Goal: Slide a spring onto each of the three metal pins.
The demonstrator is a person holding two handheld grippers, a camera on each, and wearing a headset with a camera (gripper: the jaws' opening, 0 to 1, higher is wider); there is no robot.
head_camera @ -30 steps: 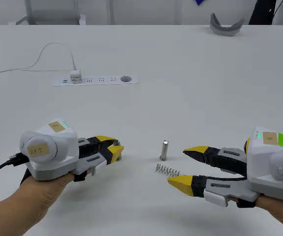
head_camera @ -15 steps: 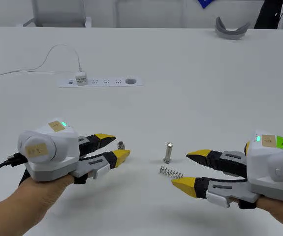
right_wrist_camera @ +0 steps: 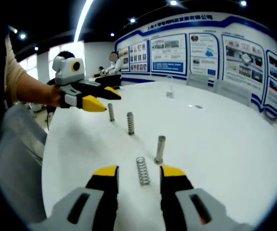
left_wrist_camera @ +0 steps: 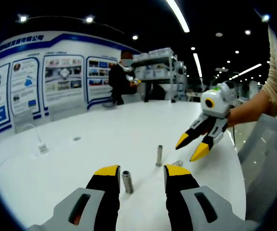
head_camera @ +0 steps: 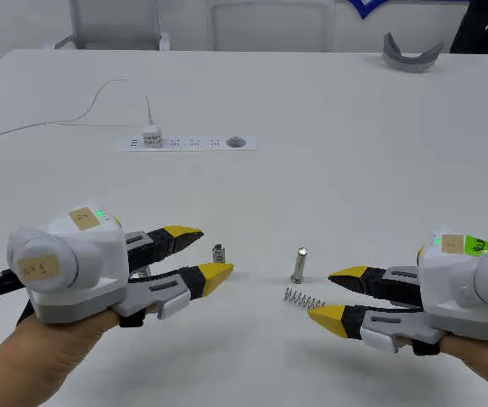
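On the white table (head_camera: 379, 153) the left gripper (head_camera: 212, 250) and the right gripper (head_camera: 322, 295) both gape wide and hold nothing. Three metal pins stand upright: a far sprung pin (right_wrist_camera: 111, 112) and a near sprung pin (right_wrist_camera: 130, 123), each wearing one spring and both close by the left gripper's tips, and one bare pin (head_camera: 300, 264) between the two grippers. The single loose spring (head_camera: 303, 298) lies flat just beside the bare pin, its long axis pointing into the right gripper's parted jaws.
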